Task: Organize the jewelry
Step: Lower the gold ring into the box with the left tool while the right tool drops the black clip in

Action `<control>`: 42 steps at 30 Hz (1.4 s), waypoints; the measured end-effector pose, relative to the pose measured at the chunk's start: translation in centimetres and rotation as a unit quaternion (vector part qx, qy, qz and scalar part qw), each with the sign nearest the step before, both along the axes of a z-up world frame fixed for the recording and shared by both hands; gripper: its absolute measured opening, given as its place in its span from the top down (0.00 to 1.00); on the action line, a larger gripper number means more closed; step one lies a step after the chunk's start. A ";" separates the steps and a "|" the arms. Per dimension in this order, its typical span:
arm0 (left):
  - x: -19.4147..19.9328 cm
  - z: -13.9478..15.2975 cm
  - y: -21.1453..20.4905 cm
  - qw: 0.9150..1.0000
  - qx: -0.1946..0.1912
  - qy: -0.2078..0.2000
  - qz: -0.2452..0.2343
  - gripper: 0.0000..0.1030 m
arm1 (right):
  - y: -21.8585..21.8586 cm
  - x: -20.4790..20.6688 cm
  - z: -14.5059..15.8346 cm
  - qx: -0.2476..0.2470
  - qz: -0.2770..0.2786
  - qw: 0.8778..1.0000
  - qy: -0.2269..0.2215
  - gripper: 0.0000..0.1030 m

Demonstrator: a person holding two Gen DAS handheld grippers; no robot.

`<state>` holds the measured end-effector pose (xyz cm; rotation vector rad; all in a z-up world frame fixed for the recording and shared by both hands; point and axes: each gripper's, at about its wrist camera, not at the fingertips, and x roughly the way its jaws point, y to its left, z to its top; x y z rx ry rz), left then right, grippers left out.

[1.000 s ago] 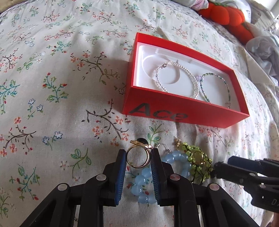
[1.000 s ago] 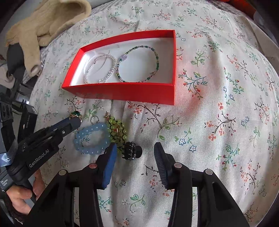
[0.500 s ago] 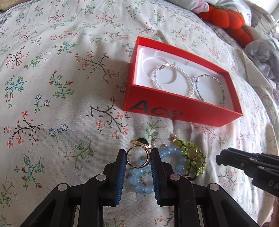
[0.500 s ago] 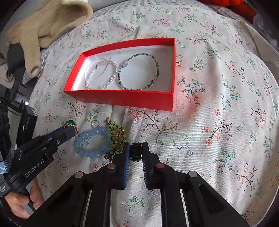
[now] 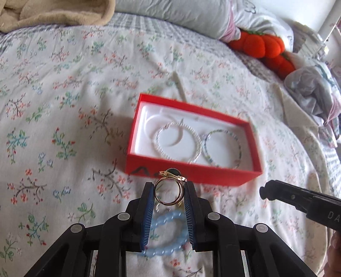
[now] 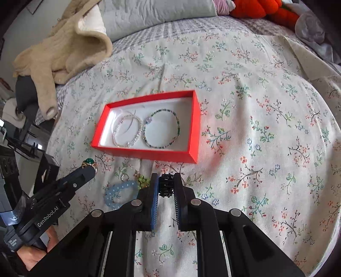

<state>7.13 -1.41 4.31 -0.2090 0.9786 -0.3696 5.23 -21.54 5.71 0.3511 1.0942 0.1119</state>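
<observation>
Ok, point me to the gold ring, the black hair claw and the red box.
gold ring (image 5: 168,192): left wrist view, lower band between the fingers.
black hair claw (image 6: 166,185): right wrist view, its ridged middle between the fingers.
red box (image 6: 149,153): right wrist view, near outer wall.

A home bedroom: floral bedspread, grey pillow, plush pumpkins, heaped clothes.

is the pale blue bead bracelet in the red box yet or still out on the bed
Out: the pale blue bead bracelet lies on the floral bedspread, in front of the red box.
</observation>
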 end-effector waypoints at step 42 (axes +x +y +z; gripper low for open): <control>4.1 -1.7 -2.3 0.998 0.043 -0.046 0.029 0.61 | -0.5 5.9 -1.4 -0.017 0.010 0.999 -0.048 0.86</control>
